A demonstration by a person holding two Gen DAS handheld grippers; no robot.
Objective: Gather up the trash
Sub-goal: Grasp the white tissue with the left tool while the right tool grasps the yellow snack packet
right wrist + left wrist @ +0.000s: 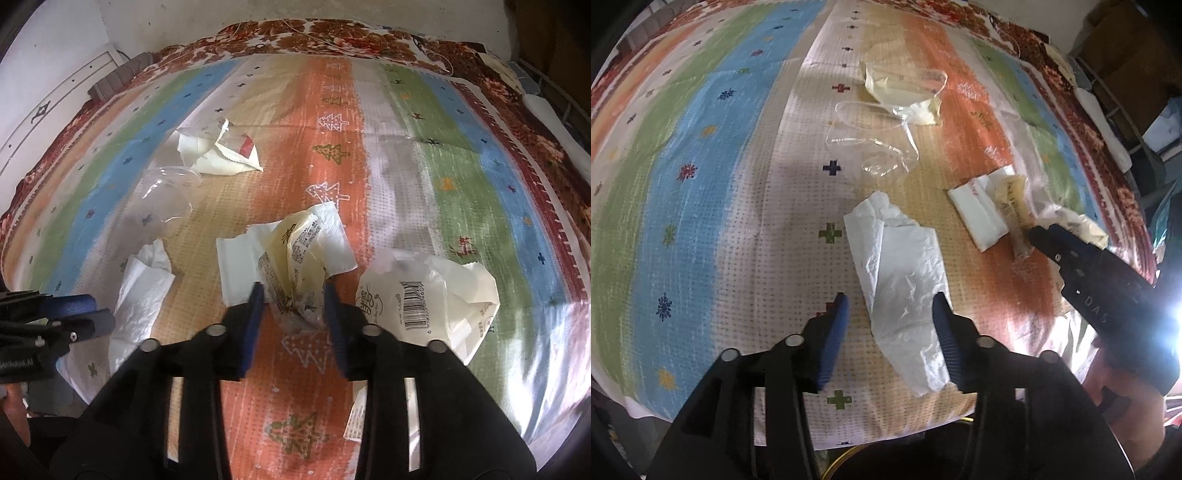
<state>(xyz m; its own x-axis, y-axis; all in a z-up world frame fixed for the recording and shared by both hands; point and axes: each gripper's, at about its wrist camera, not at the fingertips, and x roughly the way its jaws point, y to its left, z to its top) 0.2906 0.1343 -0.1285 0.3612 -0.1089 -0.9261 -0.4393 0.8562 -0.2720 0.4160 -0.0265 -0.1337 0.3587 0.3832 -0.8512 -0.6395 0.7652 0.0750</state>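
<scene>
A striped cloth (332, 96) in orange, green, blue and beige, printed with small trees and crosses, covers the bed I am working over, with a dark floral blanket (332, 31) along its far edge. On my left view a crushed clear plastic cup (871, 147) lies beyond a crumpled white paper tissue (905, 280), which sits between my left gripper (890, 306); its blue pads stand apart, the right one at the tissue's edge. My right gripper (293, 295) is spread around a crinkled clear-and-cream printed wrapper (295, 258) lying on a folded white napkin (240, 262); I cannot tell whether the pads touch it. A white barcoded bag (428, 295) lies just beside.
</scene>
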